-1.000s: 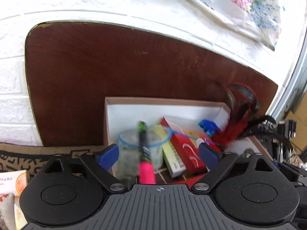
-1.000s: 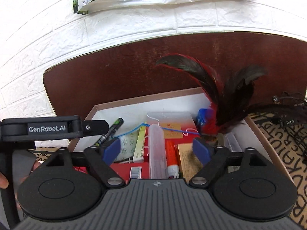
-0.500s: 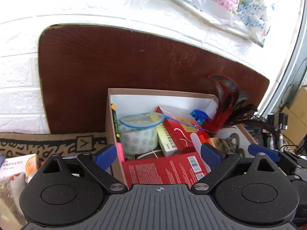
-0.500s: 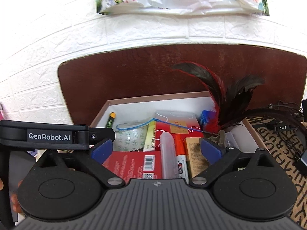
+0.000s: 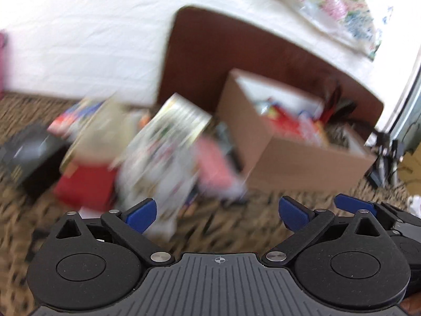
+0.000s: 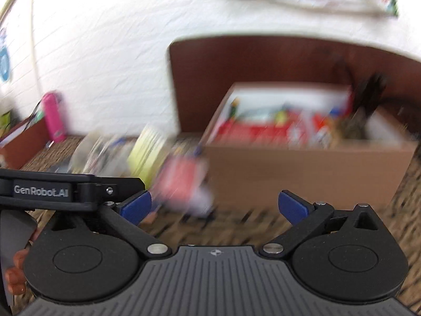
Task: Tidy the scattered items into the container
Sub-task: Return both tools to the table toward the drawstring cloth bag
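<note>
Both views are smearing with blur; the left gripper (image 5: 217, 212) is standing wide with nothing between its 2 blue pads (image 5: 140, 214), its jaws having just been opening, and the right gripper (image 6: 214, 206) is gaping the same way, also just opening and empty. The cardboard box (image 5: 294, 163) is sitting on the patterned mat (image 5: 236, 226) against the brown board (image 5: 236, 58), packed with red packets and dark feathers. The left wrist view is showing scattered items (image 5: 158, 155) lying left of the box: a pale printed packet, a red box, a pink thing, a dark box further left. The right wrist view alone is showing a pink bottle (image 6: 54, 117) by the white wall, fingers (image 6: 15, 271) at the lower left edge, and the other gripper's branded bar (image 6: 52, 191) crossing in from the left.
</note>
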